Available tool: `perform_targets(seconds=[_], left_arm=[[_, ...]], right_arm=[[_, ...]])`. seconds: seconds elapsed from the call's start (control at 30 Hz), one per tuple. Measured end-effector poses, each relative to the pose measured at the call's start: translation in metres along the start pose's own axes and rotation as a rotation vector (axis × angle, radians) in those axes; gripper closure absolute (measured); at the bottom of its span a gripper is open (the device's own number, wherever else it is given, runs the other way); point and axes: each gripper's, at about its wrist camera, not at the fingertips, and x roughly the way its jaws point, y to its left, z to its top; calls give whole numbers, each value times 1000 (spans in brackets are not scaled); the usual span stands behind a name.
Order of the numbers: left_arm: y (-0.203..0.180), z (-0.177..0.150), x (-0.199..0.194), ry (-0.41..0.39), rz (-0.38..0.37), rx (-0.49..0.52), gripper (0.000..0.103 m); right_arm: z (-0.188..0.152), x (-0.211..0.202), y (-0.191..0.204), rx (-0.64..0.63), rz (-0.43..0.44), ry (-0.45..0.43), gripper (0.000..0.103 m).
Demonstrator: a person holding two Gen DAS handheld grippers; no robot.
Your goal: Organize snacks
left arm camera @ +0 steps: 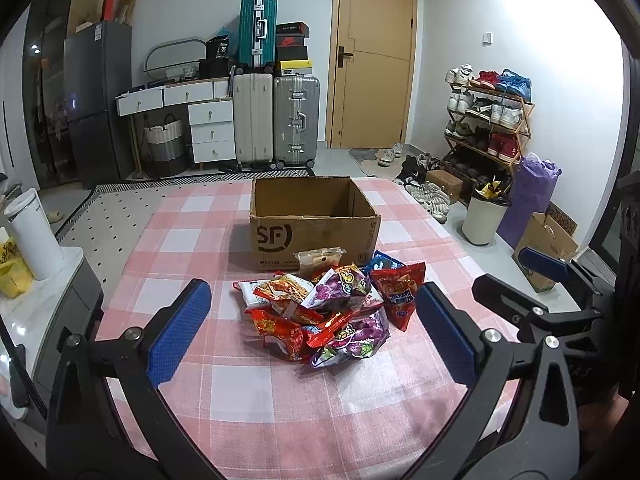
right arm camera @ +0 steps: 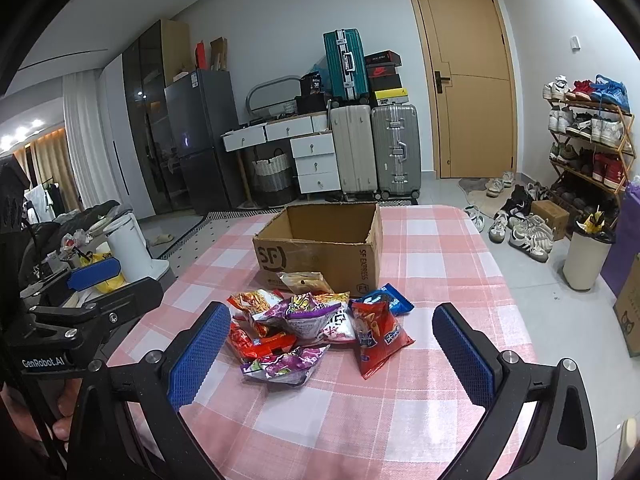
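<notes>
A pile of snack bags (left arm camera: pixel 324 312) lies on the pink checked tablecloth (left arm camera: pixel 240 400), just in front of an open, empty cardboard box (left arm camera: pixel 316 232) marked SF. The pile has red, purple, orange and blue bags, and a tan packet (left arm camera: pixel 318 258) leans on the box front. My left gripper (left arm camera: pixel 312 320) is open and empty, held above the near side of the pile. In the right wrist view the pile (right arm camera: pixel 316 328) and box (right arm camera: pixel 320 252) show too. My right gripper (right arm camera: pixel 332 340) is open and empty, above the near side of the pile. A red bag (right arm camera: pixel 376 336) lies at the pile's right.
A white canister (left arm camera: pixel 34 236) and a yellow bag stand on a side cabinet at the left. Beyond the table are suitcases (left arm camera: pixel 276 120), white drawers, a fridge, a door and a shoe rack (left arm camera: pixel 488 120). A white bin (left arm camera: pixel 484 216) stands on the floor at the right.
</notes>
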Motion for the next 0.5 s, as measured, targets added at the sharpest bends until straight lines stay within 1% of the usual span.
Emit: perform_targets(seconds=[0.23, 0.5], left_arm=[[2, 0, -1, -12, -7, -17, 1], [5, 2, -2, -14, 1, -25, 1]], right_arm=[[-2, 1, -2, 2, -3, 1, 0], [-1, -1, -2, 1, -1, -5, 0]])
